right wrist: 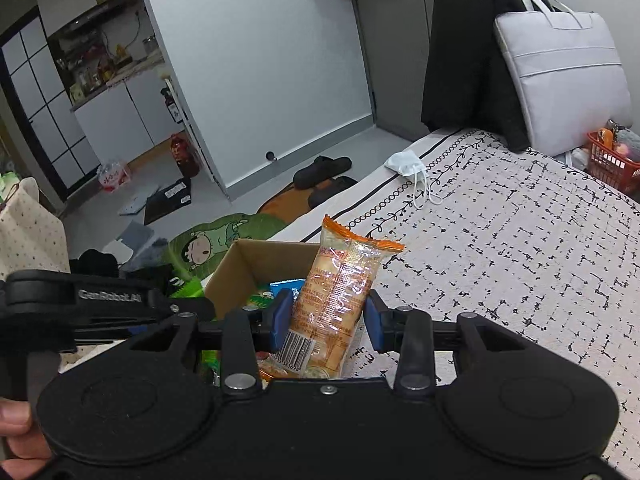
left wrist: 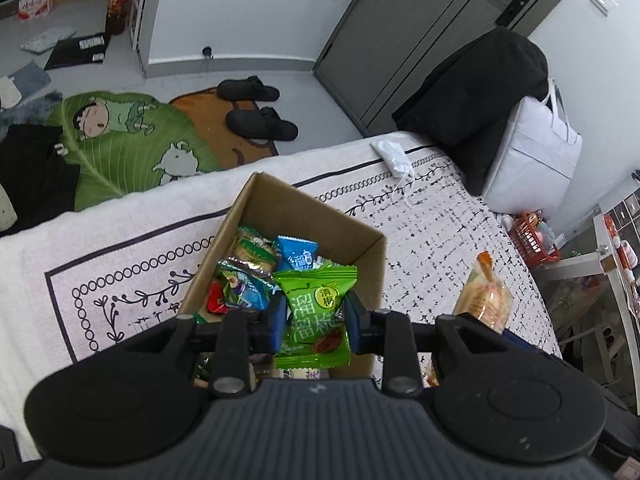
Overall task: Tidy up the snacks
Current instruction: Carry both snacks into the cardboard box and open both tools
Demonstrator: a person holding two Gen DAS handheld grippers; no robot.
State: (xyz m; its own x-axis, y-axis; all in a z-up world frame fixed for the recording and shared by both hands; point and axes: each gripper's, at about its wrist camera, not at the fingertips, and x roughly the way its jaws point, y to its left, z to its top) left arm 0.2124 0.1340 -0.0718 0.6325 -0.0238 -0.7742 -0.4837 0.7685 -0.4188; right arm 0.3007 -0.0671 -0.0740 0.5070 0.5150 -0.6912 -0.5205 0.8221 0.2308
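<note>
Green is what you hold on the left: your left gripper (left wrist: pixel 316 322) pinches one green packet (left wrist: pixel 314 312) between its blue pads (left wrist: pixel 278 320), long axis running away from you, top seal toward the far box wall. It hangs over the open cardboard box (left wrist: pixel 256 208), which sits on the patterned bedspread (left wrist: pixel 440 216). Inside the box lie at least four other packets, one blue (left wrist: pixel 298 254) and one red (left wrist: pixel 216 300) among them; more may be hidden.

Your right gripper (right wrist: pixel 328 318) clamps one orange-edged biscuit pack (right wrist: pixel 340 292), long axis near upright, crimped end up and leaning slightly right, barcode end down. It is held just right of the box (right wrist: pixel 248 268), above the bedspread (right wrist: pixel 520 240).
</note>
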